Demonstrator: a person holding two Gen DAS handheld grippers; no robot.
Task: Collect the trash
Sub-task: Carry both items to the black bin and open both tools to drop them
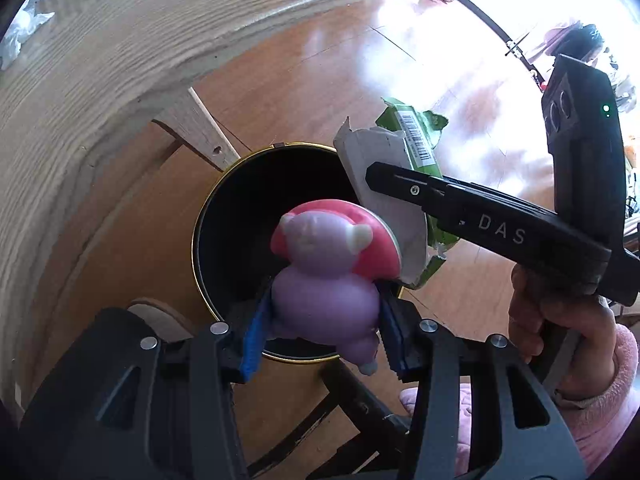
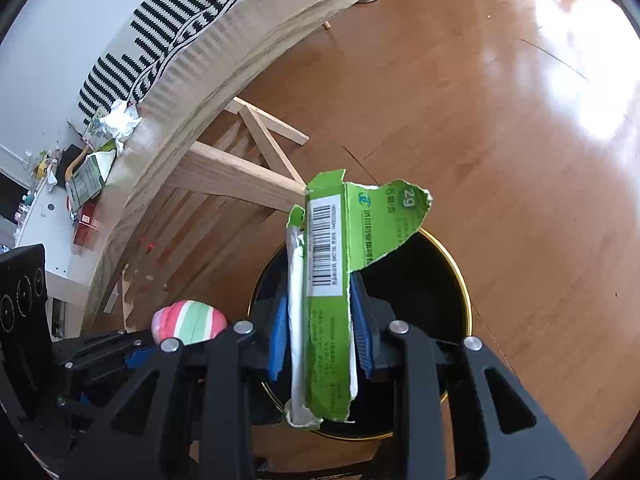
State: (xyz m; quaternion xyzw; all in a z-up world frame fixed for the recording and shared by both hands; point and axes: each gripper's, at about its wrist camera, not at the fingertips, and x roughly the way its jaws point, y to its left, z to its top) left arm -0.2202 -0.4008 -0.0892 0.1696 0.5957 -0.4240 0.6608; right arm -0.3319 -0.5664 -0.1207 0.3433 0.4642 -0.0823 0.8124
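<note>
Left gripper (image 1: 324,328) fingers clamp a purple toy (image 1: 324,280); right gripper (image 2: 322,336) fingers pinch a torn green box (image 2: 332,280) over the bin (image 2: 448,280).

Glossy brown wooden floor (image 2: 460,92), sunlit glare, pale wooden table (image 2: 256,40), white wall (image 2: 60,20)

The torn green carton (image 2: 332,280) carries a white label with a barcode, and near its ragged top edge I read "2g" (the small print beside it is too fine). On the right gripper (image 1: 372,178), white letters say "DAS".
</note>
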